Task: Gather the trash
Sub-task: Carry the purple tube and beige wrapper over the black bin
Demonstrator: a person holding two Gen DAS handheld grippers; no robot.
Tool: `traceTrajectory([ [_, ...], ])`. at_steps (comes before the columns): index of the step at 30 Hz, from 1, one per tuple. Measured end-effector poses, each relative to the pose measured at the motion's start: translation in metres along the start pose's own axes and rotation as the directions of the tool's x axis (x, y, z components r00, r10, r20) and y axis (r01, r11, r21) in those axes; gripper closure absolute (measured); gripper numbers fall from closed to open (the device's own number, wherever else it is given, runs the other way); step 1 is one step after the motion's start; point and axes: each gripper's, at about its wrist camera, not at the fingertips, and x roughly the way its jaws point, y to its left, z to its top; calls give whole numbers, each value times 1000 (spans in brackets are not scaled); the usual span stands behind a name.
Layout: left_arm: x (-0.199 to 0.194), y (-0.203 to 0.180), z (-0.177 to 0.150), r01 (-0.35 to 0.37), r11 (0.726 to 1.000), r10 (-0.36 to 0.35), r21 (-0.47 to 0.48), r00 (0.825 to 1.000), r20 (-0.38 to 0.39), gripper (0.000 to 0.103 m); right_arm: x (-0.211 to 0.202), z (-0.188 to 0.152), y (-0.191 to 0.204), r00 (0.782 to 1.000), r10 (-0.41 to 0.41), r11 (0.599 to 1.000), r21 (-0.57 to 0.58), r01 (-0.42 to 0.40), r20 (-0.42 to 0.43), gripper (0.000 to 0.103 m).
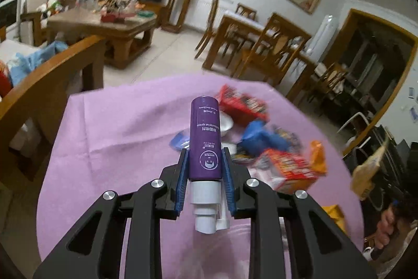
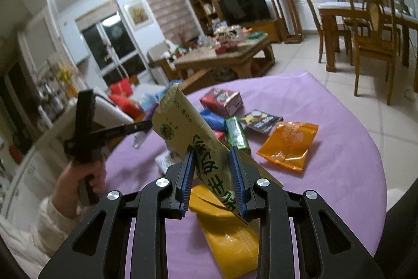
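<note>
Spray bottle (image 1: pixel 204 140) clamped upright inside left claw (image 1: pixel 204 161), above tablecloth (image 1: pixel 109 148).

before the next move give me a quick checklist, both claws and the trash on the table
1. Left claw shut on purple spray bottle: ok.
2. Right claw shut on tan packet: ok.
3. Bottle lifted off the purple tablecloth: ok.
4. Bin to drop into: cannot tell, none in view.
5. Table cleared: not ok, orange pouch, red box and green wrapper remain.

Cluttered coffee table (image 2: pixel 230 56), dark television (image 2: pixel 244 5)
</note>
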Motion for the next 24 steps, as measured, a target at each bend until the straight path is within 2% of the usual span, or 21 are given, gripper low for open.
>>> traceTrajectory([
  [6,-18,-59,8,126,988,-132,87,989,60,78,-37,-2,-18,996,-23,997,71,17,82,75],
  [10,-14,-101,6,212,967,-221,143,974,49,78,-64,-4,-35,989,-63,991,123,46,132,75],
  [14,-2,-153,-2,293,933,-303,208,953,18,78,-102,-10,-56,975,-109,980,188,73,192,75],
  [19,13,-213,-14,384,883,-391,271,920,-32,78,-164,-22,-85,939,-207,956,259,135,275,75],
  [24,28,-270,-30,474,820,-473,323,877,-86,78,-225,-40,-116,882,-324,919,335,208,342,75],
])
